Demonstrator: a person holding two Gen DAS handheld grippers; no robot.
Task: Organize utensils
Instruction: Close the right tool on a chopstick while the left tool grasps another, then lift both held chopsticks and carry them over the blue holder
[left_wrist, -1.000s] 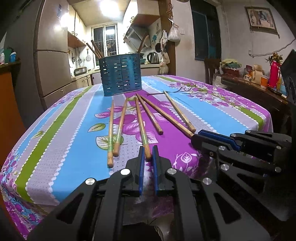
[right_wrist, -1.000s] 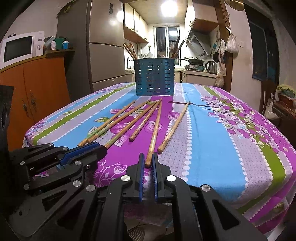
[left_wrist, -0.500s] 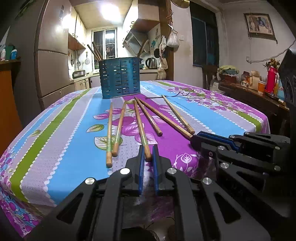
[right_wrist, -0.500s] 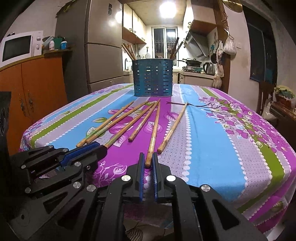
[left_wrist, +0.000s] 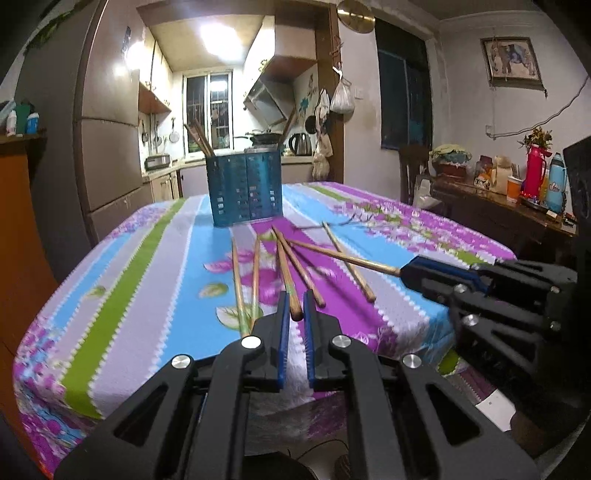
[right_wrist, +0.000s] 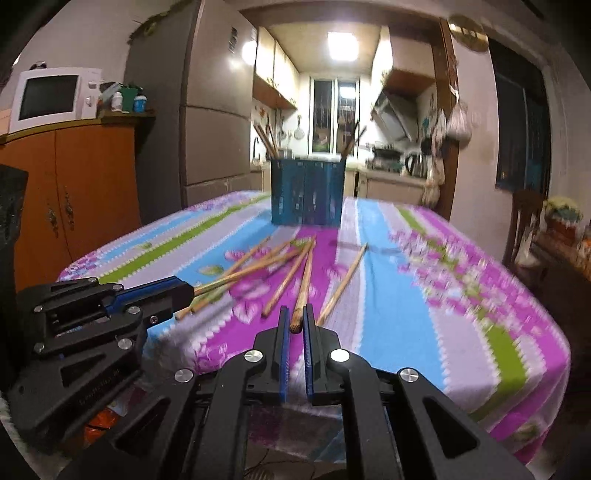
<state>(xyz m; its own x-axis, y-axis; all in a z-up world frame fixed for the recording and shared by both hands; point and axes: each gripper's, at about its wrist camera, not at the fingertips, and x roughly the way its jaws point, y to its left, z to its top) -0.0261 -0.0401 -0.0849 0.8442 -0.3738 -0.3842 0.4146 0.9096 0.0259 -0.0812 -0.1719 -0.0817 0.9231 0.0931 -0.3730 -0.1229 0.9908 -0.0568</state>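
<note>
Several wooden chopsticks lie on the flowered tablecloth in front of a blue slotted utensil holder (left_wrist: 243, 190), also in the right wrist view (right_wrist: 306, 192), which holds a few sticks. My left gripper (left_wrist: 294, 317) is shut on the near end of one chopstick (left_wrist: 286, 277) and lifts it. My right gripper (right_wrist: 295, 325) is shut on the near end of another chopstick (right_wrist: 304, 284), also raised. Each gripper shows in the other's view, the right one (left_wrist: 436, 275) and the left one (right_wrist: 159, 295), each with a stick slanting down to the table.
The table (left_wrist: 147, 295) ends close to both grippers. A sideboard (left_wrist: 517, 218) with flasks and cups stands to the right. An orange cabinet (right_wrist: 74, 192) with a microwave and a grey fridge (right_wrist: 210, 129) stand to the left.
Both grippers have risen and tilted up, each lifting the near end of its chopstick off the cloth. The two sticks now cross over the others.
</note>
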